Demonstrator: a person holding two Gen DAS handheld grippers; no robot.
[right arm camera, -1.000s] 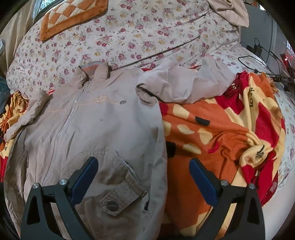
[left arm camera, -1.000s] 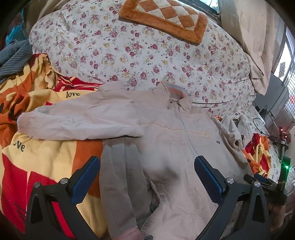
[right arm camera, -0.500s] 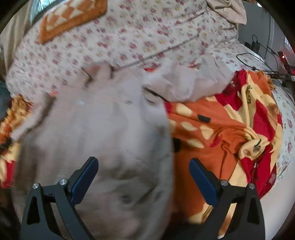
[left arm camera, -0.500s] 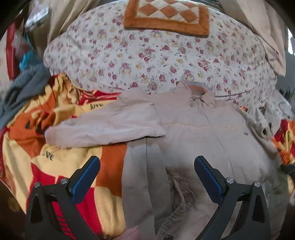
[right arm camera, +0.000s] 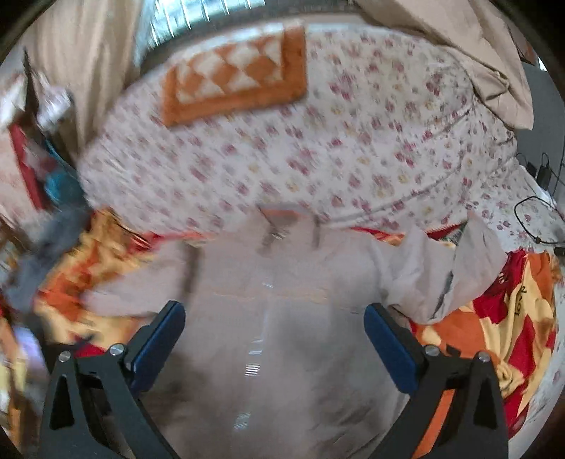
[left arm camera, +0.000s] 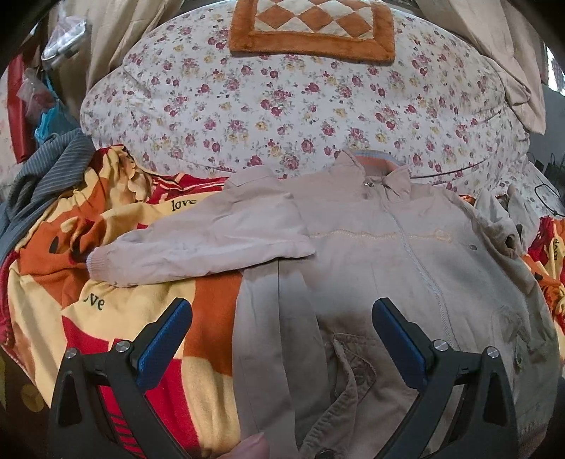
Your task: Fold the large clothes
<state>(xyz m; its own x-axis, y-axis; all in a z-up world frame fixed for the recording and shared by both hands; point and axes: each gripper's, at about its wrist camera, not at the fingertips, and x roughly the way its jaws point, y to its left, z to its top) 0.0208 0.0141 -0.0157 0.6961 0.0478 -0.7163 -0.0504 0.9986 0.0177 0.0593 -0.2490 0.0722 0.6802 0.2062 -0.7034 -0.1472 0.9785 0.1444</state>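
Note:
A beige zip-up jacket [left arm camera: 406, 261] lies front up on an orange, red and yellow blanket [left arm camera: 116, 303], collar toward the floral quilt. Its left sleeve [left arm camera: 197, 247] lies out to the left with the cuff on the blanket. The jacket's left edge is folded inward as a strip [left arm camera: 268, 339]. My left gripper [left arm camera: 282, 328] is open and empty above the lower left of the jacket. My right gripper [right arm camera: 275, 335] is open and empty above the jacket's middle [right arm camera: 282, 317]; that view is blurred. The right sleeve [right arm camera: 434, 279] lies crumpled to the right.
A big floral quilt [left arm camera: 282, 106] rises behind the jacket, with an orange checked mat [left arm camera: 310, 28] on top. A grey striped garment [left arm camera: 42, 176] lies at the far left. Black cables [right arm camera: 533, 219] lie at the far right on the bed.
Both grippers have swung left and pulled back, so more of the quilt and the left side shows. The right wrist view is motion-blurred. The jacket has not moved.

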